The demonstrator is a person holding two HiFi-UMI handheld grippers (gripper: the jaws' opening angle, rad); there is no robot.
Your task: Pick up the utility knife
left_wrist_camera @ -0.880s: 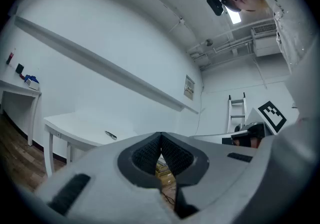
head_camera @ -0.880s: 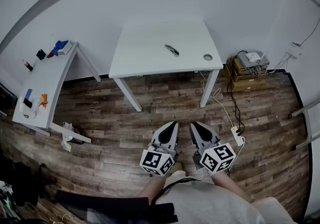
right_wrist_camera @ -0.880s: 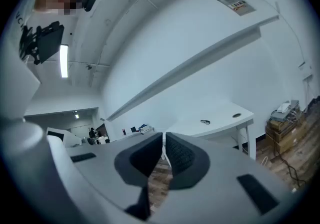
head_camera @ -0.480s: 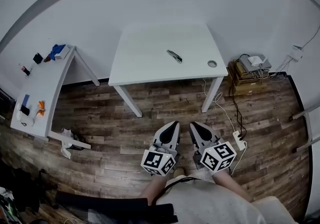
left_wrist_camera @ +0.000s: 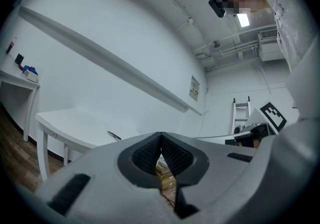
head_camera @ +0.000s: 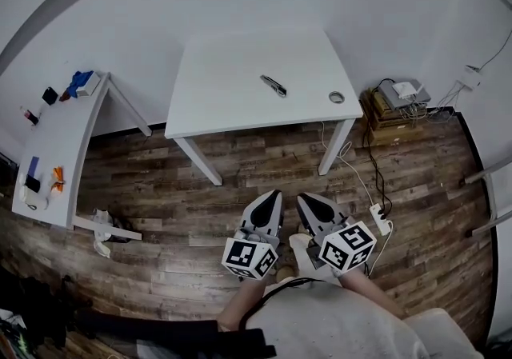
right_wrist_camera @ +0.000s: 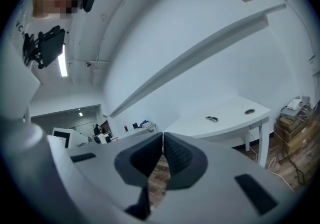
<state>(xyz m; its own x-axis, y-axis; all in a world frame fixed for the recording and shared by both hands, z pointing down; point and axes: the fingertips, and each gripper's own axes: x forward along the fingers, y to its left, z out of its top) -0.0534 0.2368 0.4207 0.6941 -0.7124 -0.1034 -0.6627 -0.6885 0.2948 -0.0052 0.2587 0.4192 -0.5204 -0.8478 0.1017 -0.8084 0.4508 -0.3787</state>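
Two grippers are held low and close to the person's body, side by side over the wooden floor (head_camera: pixel 200 213), both pointing toward the far white table (head_camera: pixel 232 101). The left gripper (head_camera: pixel 273 194) and the right gripper (head_camera: pixel 303 197) lie almost level, and their tips lean a little toward each other. Each one carries its marker cube at the near end, just in front of the person's forearms.

In the left gripper view the jaws of the left gripper (left_wrist_camera: pixel 160 140) are closed, the ribbed pads meet at the tip and nothing is between them. In the right gripper view the right gripper (right_wrist_camera: pixel 163 139) is closed in the same way and is also empty.

The utility knife (head_camera: pixel 274 85) lies flat on the white table, right of its middle, well apart from both grippers. It lies slanted, and a round cable hole (head_camera: pixel 337 97) is near it at the table's right near corner. The knife shows also as a small dark thing in the left gripper view (left_wrist_camera: pixel 114 135) and in the right gripper view (right_wrist_camera: pixel 212 118).

A second table (head_camera: pixel 60 149) with small items stands at the far left. A power strip (head_camera: pixel 378 217) lies on the floor right of the right gripper.
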